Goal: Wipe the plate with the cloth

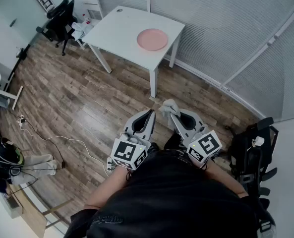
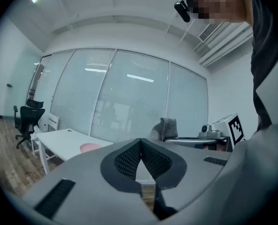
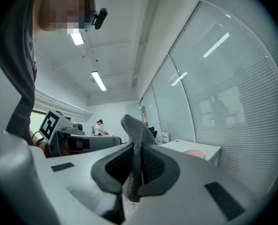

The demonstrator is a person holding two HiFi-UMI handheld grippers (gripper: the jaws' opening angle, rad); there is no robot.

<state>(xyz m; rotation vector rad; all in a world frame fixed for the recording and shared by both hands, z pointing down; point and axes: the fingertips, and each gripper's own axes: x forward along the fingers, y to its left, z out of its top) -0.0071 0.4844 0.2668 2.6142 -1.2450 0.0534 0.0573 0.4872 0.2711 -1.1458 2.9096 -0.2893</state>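
Plate (image 1: pixel 152 39), pink and round, is lying flat and face up on the white table (image 1: pixel 118 29), well apart from me across the room. Being round, it is showing no long axis.

The wood floor (image 1: pixel 77 100) is stretching open between me and the table, with a thin cable (image 1: pixel 62 140) trailing across it off to my left. The glass wall with blinds (image 1: pixel 226 33) is running behind the table and along its right side, close to the legs there. The table is turning one corner and leg toward me. The plate is sitting in the half nearer the glass wall, near that edge but inside it, and the wide part of the tabletop to its left is lying bare. A black office chair (image 1: pixel 57 18) is standing beyond the table's far left end.

I'm holding both grippers about level, side by side, pointing toward the table. My right gripper (image 1: pixel 172 114) is pinching the grey cloth (image 1: pixel 168 105). The cloth is running upright through the jaws, its bunched end sticking up past the tips and its other end hanging beneath them. My left gripper (image 1: pixel 149 113) is pressing its jaws together on nothing.

The print I'm seeing is the black-and-white square markers on the cubes (image 1: pixel 129 153) of both grippers.
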